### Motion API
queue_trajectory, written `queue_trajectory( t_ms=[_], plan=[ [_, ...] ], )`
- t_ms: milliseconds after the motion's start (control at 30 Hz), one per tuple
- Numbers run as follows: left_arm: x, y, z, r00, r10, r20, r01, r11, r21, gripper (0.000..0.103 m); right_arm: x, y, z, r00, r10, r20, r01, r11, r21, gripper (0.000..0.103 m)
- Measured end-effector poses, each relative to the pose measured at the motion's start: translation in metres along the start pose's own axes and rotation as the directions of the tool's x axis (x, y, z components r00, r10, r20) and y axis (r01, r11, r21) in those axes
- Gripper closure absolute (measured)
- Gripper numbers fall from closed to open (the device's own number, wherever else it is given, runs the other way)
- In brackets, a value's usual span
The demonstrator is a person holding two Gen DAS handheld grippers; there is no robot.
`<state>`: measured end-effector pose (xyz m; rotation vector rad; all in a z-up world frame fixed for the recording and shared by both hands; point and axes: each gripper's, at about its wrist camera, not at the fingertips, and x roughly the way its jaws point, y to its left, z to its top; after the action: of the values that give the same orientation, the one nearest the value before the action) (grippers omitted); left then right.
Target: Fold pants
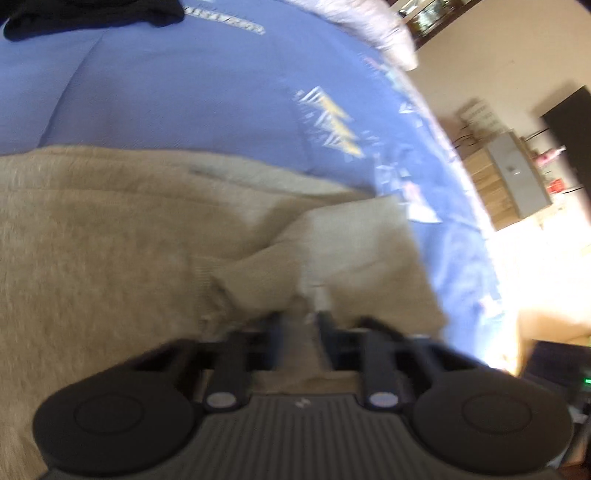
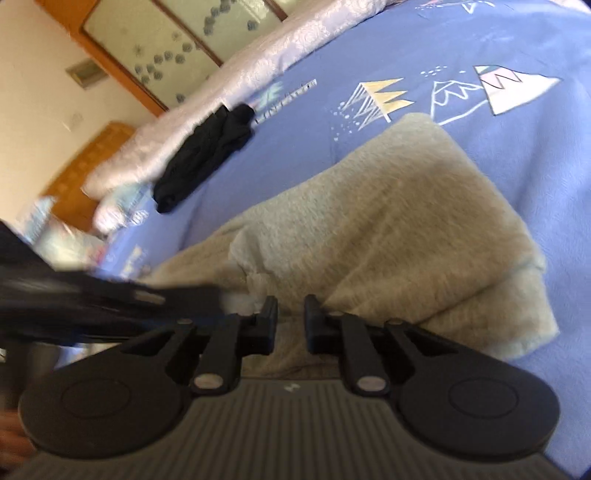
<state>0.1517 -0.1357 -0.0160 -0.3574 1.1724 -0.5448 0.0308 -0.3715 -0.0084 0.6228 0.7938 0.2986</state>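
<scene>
Beige fleecy pants [image 1: 110, 229] lie across a blue printed bed sheet [image 1: 203, 92]. In the left wrist view, my left gripper [image 1: 301, 319] has its fingers nearly together, pinching a bunched edge of the pants near the bed's right side. In the right wrist view the pants [image 2: 406, 206] are folded over into a thick pad. My right gripper [image 2: 291, 314] is at the pad's near edge, its narrow jaws closed on the cloth between them. The blurred dark body of the left tool [image 2: 110, 302] reaches in from the left, right beside my right fingers.
A crumpled black garment [image 2: 207, 155] lies on the sheet beyond the pants, also seen at the top left as the black garment [image 1: 92, 14]. A pale quilt [image 2: 240, 77] borders the far side. The bed's edge [image 1: 469, 206] drops to a sunlit floor with a cabinet [image 1: 517, 177].
</scene>
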Motion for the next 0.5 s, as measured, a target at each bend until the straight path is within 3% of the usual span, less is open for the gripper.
queue_trajectory(
  t_ms=[133,200,300,333,367,400,500],
  plan=[
    [-0.011,0.015,-0.003,0.999,-0.034,0.002,0.034,0.996,-0.081,0.097,-0.028,-0.012,-0.002,0.997,0.014,0.075,-0.019,0.997,0.076,0.081],
    [-0.03,0.017,-0.007,0.999,-0.012,0.039,0.015,0.997,-0.077,0.091,-0.036,-0.015,-0.003,0.994,0.013,0.11,-0.025,0.994,0.104,0.08],
    [-0.062,0.024,-0.015,0.995,-0.031,0.095,0.037,0.998,-0.058,0.085,-0.021,-0.026,0.0,0.995,-0.057,0.082,0.045,0.99,0.136,0.077],
    [-0.073,0.029,-0.02,0.993,-0.039,0.109,0.047,0.997,-0.066,0.085,-0.015,-0.031,-0.002,0.995,-0.08,0.054,0.072,0.988,0.138,0.081],
    [-0.086,0.037,-0.026,0.991,-0.046,0.128,0.056,0.996,-0.074,0.084,-0.014,-0.036,-0.004,0.995,-0.084,0.06,0.073,0.984,0.162,0.095],
    [-0.097,0.042,-0.029,0.989,-0.042,0.144,0.054,0.995,-0.08,0.083,-0.015,-0.039,-0.004,0.995,-0.08,0.059,0.066,0.976,0.208,0.097],
    [-0.13,0.064,-0.048,0.978,0.012,0.206,0.007,0.996,-0.09,0.076,-0.027,-0.027,-0.006,0.995,-0.055,0.085,0.037,0.979,0.202,0.086]
  ],
)
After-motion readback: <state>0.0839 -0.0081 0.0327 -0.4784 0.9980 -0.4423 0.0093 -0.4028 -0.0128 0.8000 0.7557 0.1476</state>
